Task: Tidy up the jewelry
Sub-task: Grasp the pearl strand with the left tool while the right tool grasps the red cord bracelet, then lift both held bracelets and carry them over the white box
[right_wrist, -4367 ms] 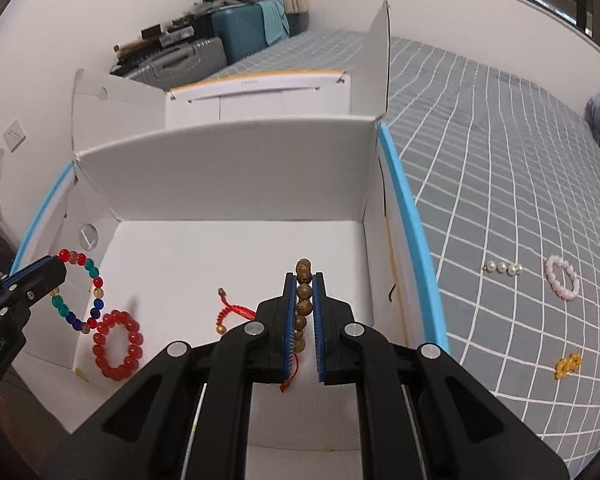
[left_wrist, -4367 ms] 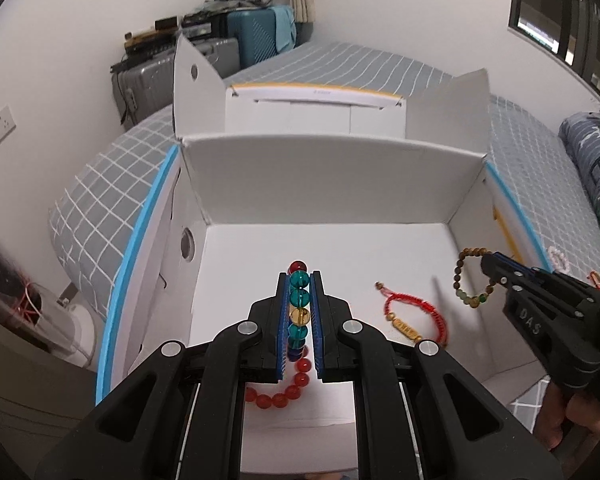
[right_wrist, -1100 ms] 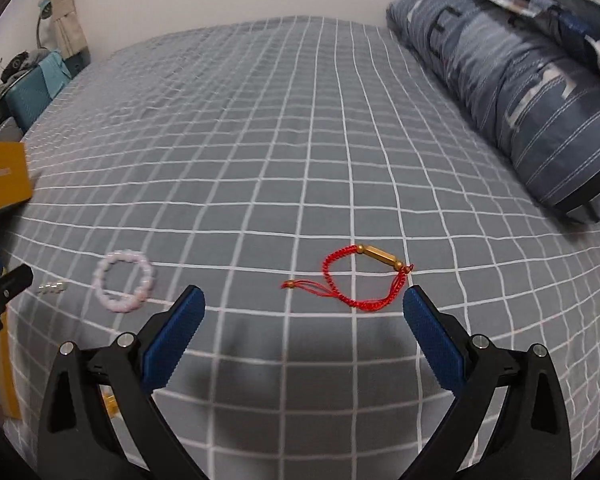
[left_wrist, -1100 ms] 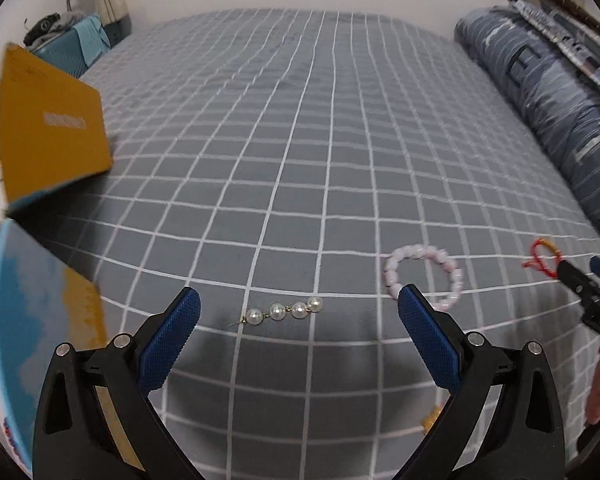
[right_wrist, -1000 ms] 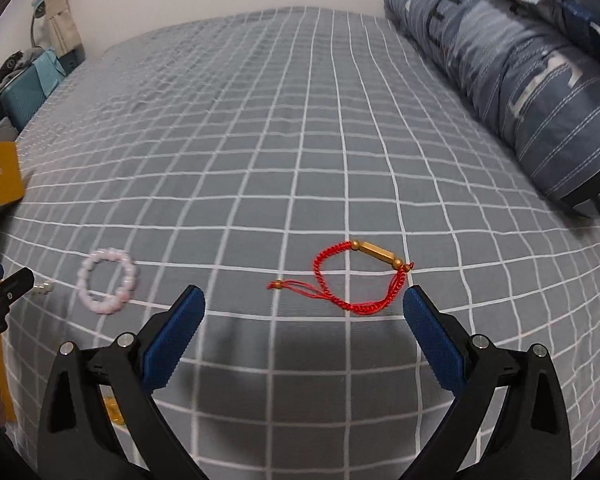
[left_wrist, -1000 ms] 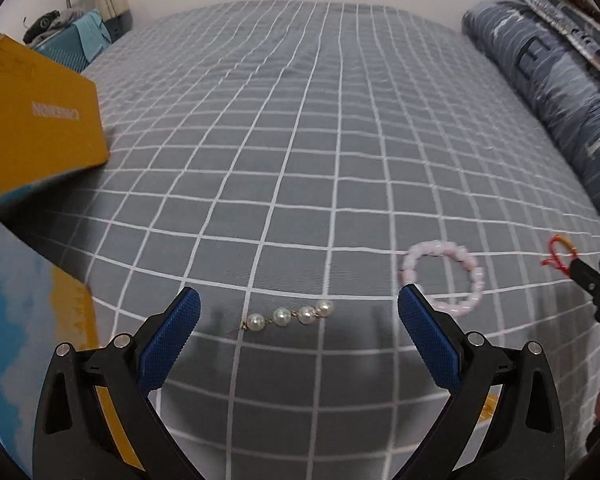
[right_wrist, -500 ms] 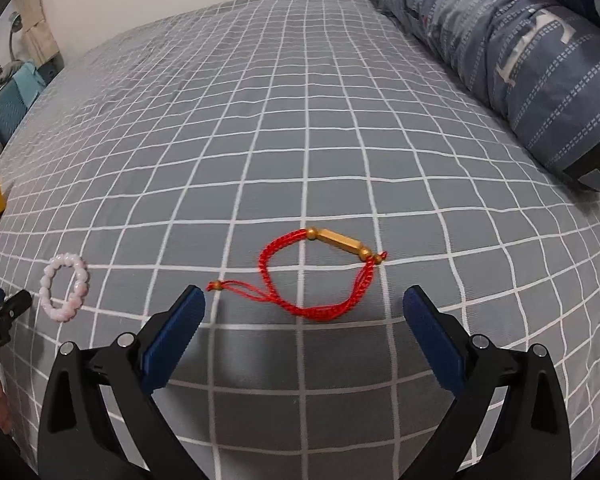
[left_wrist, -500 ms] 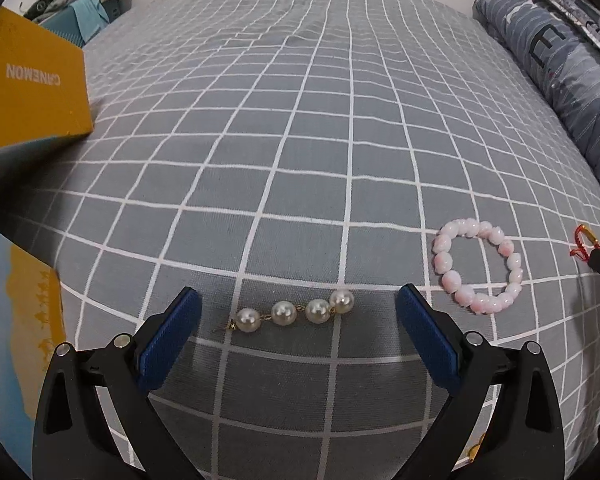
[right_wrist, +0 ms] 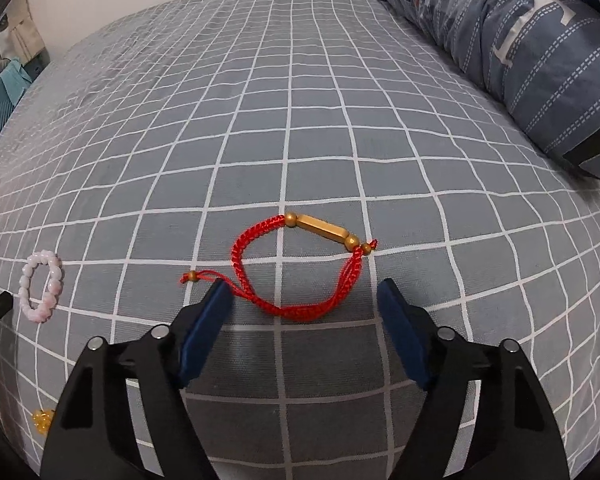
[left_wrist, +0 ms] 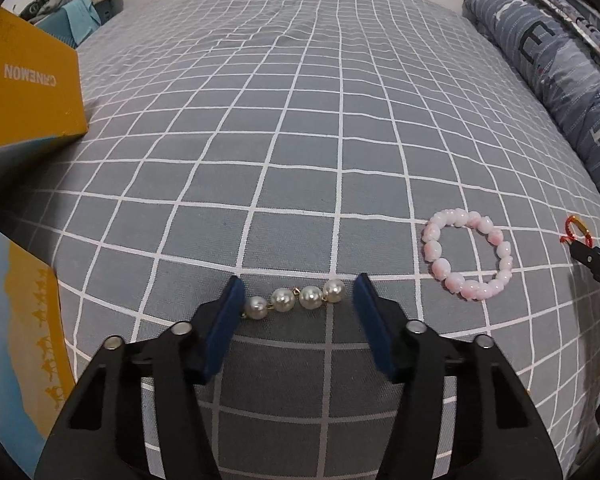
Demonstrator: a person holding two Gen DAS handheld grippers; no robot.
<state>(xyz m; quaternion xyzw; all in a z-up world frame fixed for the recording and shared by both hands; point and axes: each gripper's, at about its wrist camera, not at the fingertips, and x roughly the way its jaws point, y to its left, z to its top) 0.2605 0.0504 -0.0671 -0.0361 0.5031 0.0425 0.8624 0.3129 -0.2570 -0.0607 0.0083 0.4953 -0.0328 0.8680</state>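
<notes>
Now left gripper (left_wrist: 296, 300), open, is straddling pearls (left_wrist: 296, 299) mid-bed (left_wrist: 300, 120); right gripper (right_wrist: 304, 304), open, is bracketing red bracelet (right_wrist: 300, 268). Risk: pads closing endwise, pearls buckling out; cord slipping free.

A grey checked bed (left_wrist: 300, 128) carries a pearl strand (left_wrist: 295, 299), a pink bead bracelet (left_wrist: 469, 259), a red cord bracelet (right_wrist: 300, 268) and a folded duvet (right_wrist: 512, 32).
</notes>
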